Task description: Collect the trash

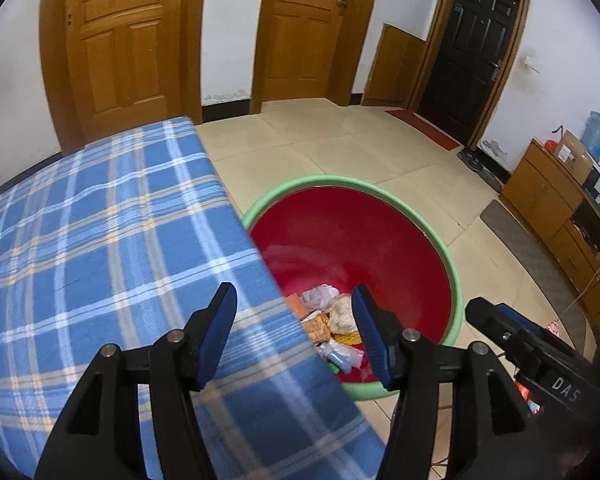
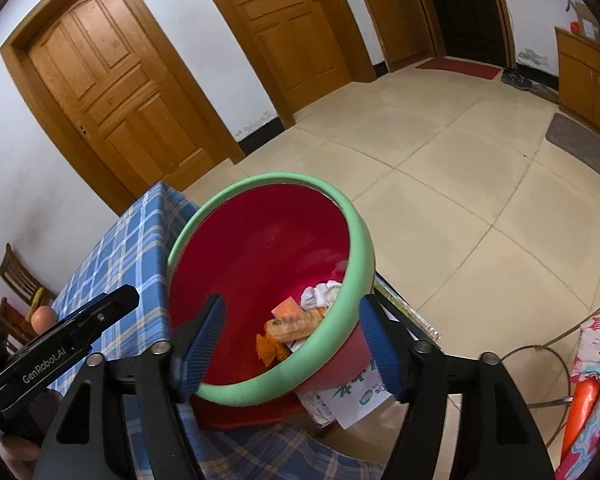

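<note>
Left tongs (image 1: 294, 334) gaping wide and empty over the plaid-covered worktop (image 1: 100, 240) edge, red basin (image 1: 352, 240) with trash (image 1: 332, 320) just ahead of them, right tongs (image 2: 292, 344) wide apart, straddling the basin's green rim (image 2: 328, 344), pads clear of it

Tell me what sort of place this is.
Likely a room in a home: panelled wooden doors, a tiled floor, a wooden cabinet, and a table under a blue plaid cloth.
</note>
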### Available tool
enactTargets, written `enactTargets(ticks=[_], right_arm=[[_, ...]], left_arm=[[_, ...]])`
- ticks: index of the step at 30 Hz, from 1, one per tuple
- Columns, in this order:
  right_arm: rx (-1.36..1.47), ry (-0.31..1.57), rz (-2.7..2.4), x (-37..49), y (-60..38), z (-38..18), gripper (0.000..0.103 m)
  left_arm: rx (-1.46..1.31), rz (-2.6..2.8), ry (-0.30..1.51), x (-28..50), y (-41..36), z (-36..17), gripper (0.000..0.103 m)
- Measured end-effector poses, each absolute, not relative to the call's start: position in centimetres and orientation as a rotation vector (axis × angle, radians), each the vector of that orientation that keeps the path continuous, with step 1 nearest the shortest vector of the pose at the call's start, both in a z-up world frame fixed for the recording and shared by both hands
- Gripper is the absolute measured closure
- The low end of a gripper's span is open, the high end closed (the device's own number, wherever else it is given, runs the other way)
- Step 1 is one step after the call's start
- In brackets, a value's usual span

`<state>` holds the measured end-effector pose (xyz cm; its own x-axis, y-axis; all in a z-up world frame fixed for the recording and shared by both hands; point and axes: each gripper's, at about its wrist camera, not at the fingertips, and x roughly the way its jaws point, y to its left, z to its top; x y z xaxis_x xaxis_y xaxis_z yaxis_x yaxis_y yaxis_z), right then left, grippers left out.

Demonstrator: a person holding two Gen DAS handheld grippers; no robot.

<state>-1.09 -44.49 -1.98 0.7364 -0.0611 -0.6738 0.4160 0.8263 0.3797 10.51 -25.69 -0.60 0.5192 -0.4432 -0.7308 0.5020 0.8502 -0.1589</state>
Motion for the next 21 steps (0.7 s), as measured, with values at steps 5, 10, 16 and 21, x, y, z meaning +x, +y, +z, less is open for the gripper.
enactTargets(ticks=[5,10,16,21], right_arm=[[0.517,0.683,-0.252,-1.4,-42.8,-0.9,0.027],[0.469,0.683,-0.222,-1.4,-40.1,0.1,0.024],[0.412,0.669,-0.179,-1.7,-36.9,1.2,0.023],[0.376,0.654,-0.14,-2.1,-34.4,2.0,0.023]], left_arm=[[0.056,-0.508,0.832,9.5,-22.8,0.3,0.034],[0.053,-0.433,0.801,8.5,-19.8,1.3,0.026],[0.045,-0.334,0.778,7.3,-16.1,2.4,0.023],[0.031,-0.266,0.759,6.0,-13.4,3.1,0.019]])
